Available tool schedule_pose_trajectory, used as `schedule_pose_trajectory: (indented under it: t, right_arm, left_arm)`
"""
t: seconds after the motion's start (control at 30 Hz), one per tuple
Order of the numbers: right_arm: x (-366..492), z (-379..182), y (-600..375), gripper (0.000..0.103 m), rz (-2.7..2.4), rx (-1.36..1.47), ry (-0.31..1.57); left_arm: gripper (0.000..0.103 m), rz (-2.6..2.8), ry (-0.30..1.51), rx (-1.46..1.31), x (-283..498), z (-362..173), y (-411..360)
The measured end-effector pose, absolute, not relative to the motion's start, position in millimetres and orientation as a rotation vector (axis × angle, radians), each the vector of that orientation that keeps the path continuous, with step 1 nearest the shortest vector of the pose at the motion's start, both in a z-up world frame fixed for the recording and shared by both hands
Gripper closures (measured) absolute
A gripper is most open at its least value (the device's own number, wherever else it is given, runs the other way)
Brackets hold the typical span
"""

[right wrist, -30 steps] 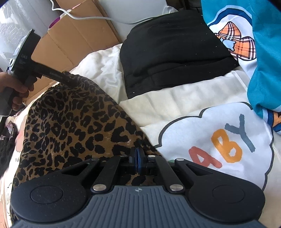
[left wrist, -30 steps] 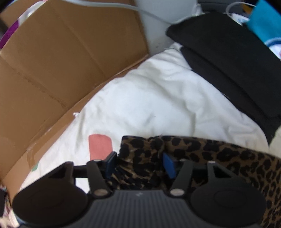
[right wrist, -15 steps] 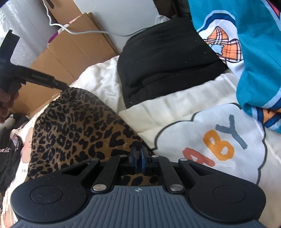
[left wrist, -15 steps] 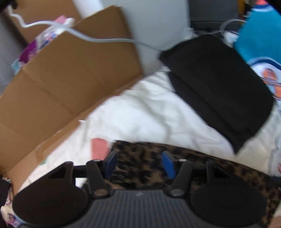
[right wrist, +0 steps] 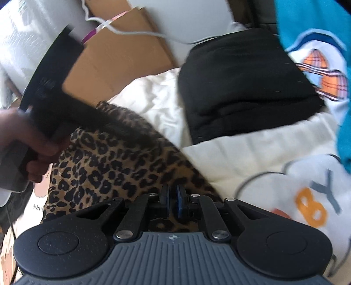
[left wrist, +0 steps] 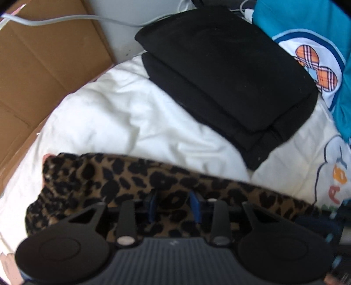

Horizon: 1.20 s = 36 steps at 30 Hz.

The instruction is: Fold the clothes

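Leopard-print garment lies across the near part of a white duvet in the left wrist view, just under the left gripper, whose blue-padded fingers stand well apart over the cloth without pinching it. Beyond sit a folded black garment, a teal printed garment, brown cardboard and a grey cable.

From the right wrist view, the right gripper has its jaws nearly together, with a narrow slit between them, above the leopard cloth's near edge; whether fabric is caught there I cannot tell. A hand carries the blurred left gripper over the garment's far corner.
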State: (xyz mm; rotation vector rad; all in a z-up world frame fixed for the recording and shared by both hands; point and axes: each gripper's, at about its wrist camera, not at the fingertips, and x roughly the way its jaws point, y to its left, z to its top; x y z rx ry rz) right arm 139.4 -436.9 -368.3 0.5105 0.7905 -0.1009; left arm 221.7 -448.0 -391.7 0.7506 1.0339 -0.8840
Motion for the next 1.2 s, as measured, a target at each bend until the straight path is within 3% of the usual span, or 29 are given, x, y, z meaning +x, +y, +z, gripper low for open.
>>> schedule_pose_trajectory:
  t: [0.27, 0.37, 0.43, 0.63, 0.93, 1.2]
  right_arm:
    - [156.2, -375.9, -434.6, 0.083, -0.123, 0.478, 0.819]
    - [156.1, -377.0, -434.0, 0.084, -0.152, 0.427, 0.825]
    - [156.6, -380.1, -435.1, 0.091, -0.169, 0.403, 0.84]
    - [153.3, -383.5, -433.7, 0.092, -0.138, 0.358, 0.846]
    - [146.7, -386.2, -439.7, 0.096, -0.106, 0.364, 0.841]
    - [153.3, -386.9, -441.8, 0.097, -0.11, 0.351, 0.851]
  left_arm:
    - [0.072, -0.895, 1.013, 0.741, 221.5, -398.3, -458.4]
    - [0.072, -0.889, 1.005, 0.726, 220.0, -399.5, -458.6]
    - [0.072, -0.888, 0.997, 0.716, 218.9, -400.1, -458.3]
    - [0.073, -0.907, 1.002, 0.645, 224.5, -380.1, -448.0]
    - [0.074, -0.774, 0.918, 0.655, 245.8, -340.7, -372.6]
    - [0.075, -0.698, 0.972, 0.646, 257.0, -382.7, -352.5]
